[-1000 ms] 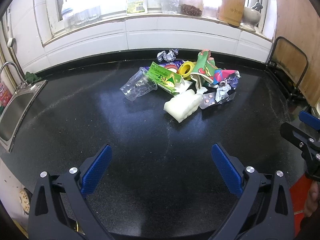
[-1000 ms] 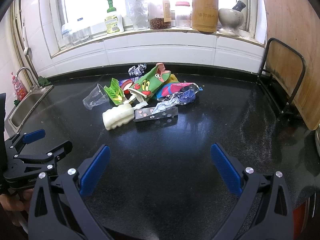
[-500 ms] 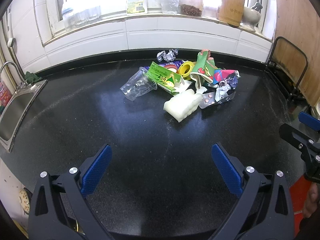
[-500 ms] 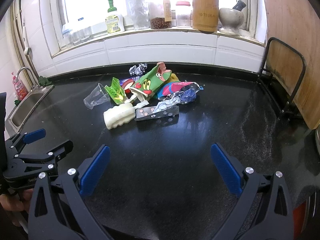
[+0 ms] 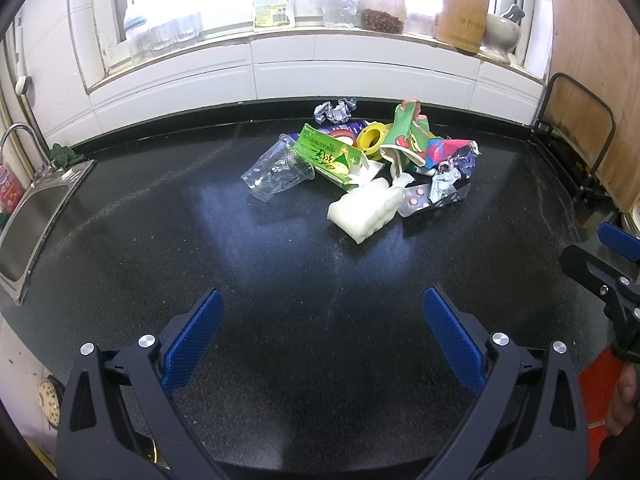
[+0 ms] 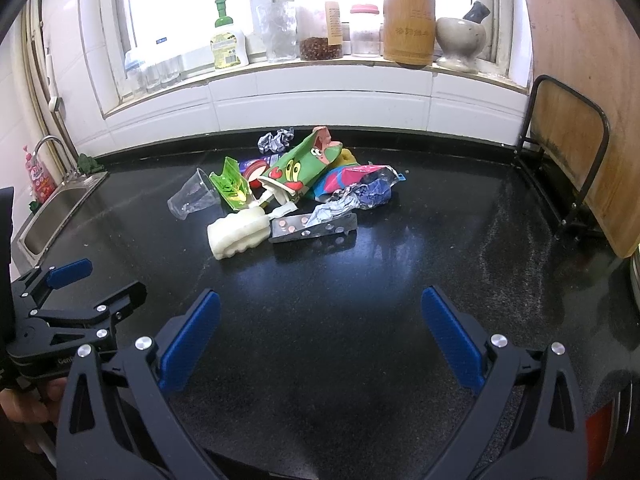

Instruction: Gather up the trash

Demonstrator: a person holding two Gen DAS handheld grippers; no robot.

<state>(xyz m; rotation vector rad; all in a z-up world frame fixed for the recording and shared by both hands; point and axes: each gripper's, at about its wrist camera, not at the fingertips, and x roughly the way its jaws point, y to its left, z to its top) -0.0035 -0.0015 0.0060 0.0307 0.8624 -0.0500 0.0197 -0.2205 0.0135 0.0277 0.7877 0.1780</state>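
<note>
A heap of trash lies on the black counter [image 5: 200, 240] near the back wall. In it are a clear plastic cup [image 5: 276, 168] [image 6: 190, 198], a green carton [image 5: 332, 156] [image 6: 232, 184], a white foam piece [image 5: 366, 210] [image 6: 238, 234], a blister pack [image 5: 424, 200] [image 6: 314, 226], a green snack bag [image 6: 298, 168], crumpled foil [image 5: 334, 110] and a yellow tape roll [image 5: 372, 140]. My left gripper [image 5: 323, 334] [image 6: 94, 286] hangs open well short of the heap, empty. My right gripper [image 6: 320, 336] [image 5: 596, 252] is open too, beside it, nothing between its fingers.
A steel sink [image 5: 28, 216] [image 6: 48, 216] is set into the counter's left end. A metal rack holding a wooden board [image 6: 568, 152] stands at the right. Bottles, jars, a utensil holder [image 6: 408, 26] and a mortar line the windowsill. A hand [image 6: 24, 404] holds the left gripper.
Both grippers have edged slightly closer to the heap; it sits a little lower in the right wrist view. Jaws stay open and no trash has moved.
</note>
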